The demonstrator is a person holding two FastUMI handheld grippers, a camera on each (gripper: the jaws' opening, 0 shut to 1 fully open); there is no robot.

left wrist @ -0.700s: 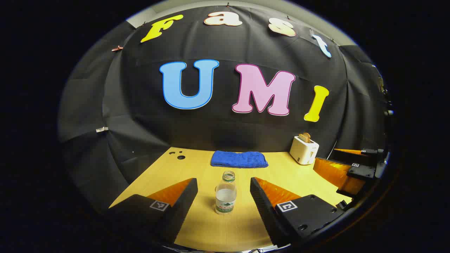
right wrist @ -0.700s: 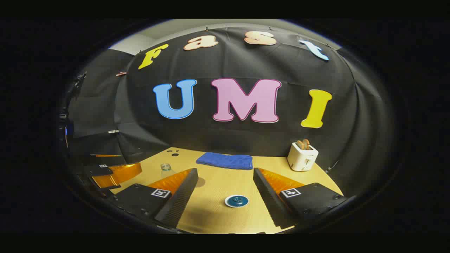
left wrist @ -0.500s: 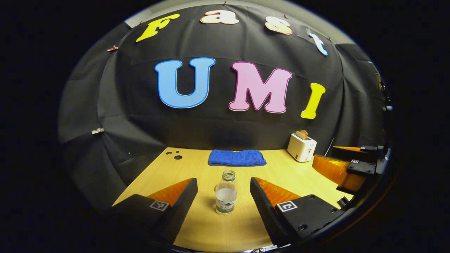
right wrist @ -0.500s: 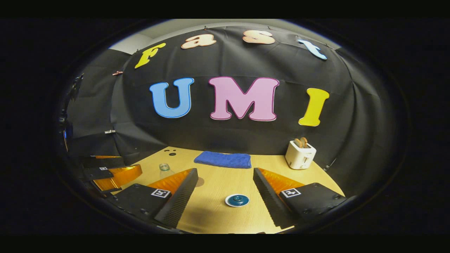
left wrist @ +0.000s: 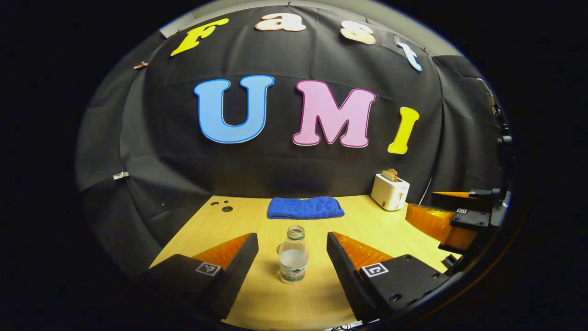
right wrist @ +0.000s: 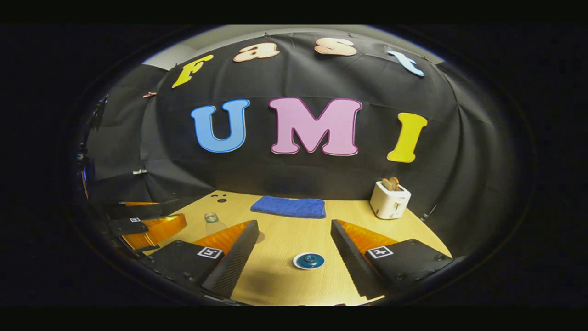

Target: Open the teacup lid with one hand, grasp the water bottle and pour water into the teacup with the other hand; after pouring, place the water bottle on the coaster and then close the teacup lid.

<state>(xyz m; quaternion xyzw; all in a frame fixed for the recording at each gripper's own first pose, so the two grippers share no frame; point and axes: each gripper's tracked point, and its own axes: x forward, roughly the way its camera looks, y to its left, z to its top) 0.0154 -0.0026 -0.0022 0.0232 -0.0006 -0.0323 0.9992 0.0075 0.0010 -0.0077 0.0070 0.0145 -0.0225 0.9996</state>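
While both jaws gape, left gripper (left wrist: 292,250) frames uncapped water bottle (left wrist: 293,256) on bench (left wrist: 321,294), right gripper (right wrist: 294,248) frames lidded teacup (right wrist: 308,260)

In the left gripper view, the water bottle (left wrist: 293,254) now sits slightly lower and farther left between the fingers than it did 0.7 s ago. The blue towel (left wrist: 305,208) and the toaster (left wrist: 389,191) have drifted left in that view, and more of the bench (left wrist: 317,294) shows ahead of the bottle. The right gripper (left wrist: 452,216) at the right edge has shifted a little.

In the right gripper view, the towel (right wrist: 288,207), toaster (right wrist: 389,198) and bottle (right wrist: 212,222) have slid slightly left and up, as has the teacup lid (right wrist: 308,260).
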